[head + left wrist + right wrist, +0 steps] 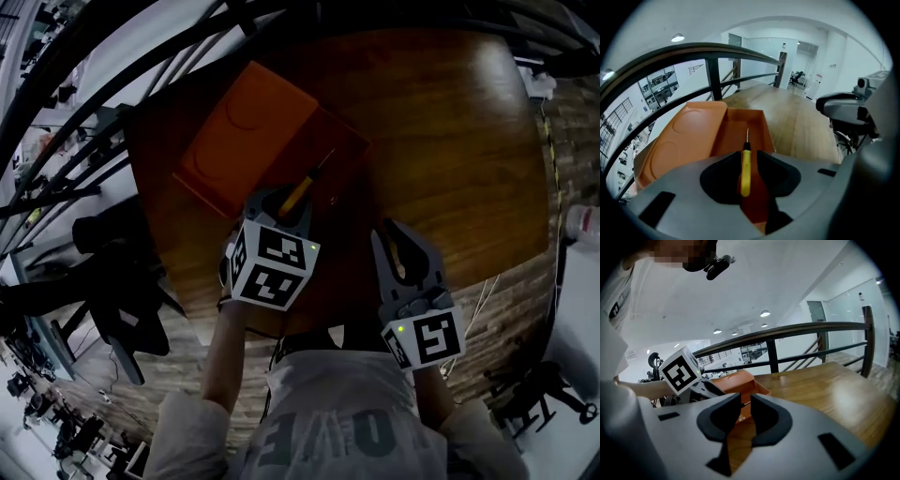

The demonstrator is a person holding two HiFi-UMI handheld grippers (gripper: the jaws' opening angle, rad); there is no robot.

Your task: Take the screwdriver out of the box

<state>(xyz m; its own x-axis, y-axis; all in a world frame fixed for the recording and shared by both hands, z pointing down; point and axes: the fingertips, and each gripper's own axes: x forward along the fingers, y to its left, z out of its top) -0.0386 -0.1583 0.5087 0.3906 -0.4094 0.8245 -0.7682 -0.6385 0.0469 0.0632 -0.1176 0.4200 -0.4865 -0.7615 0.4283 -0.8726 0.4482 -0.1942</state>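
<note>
Clamping the yellow screwdriver (746, 171), the left gripper (749, 157) hung over the orange box (740, 126). The right gripper (746, 404) sat slightly parted, empty.

In the head view, the left gripper (282, 201) covers the near end of the screwdriver (302, 187) and the near wall of the box (328, 150). In the left gripper view, its body hides the box's near part, and the screwdriver's tip is too thin to tell its type. In the right gripper view, the right gripper (746, 401) hides the box's near side and the left gripper's tips.
</note>
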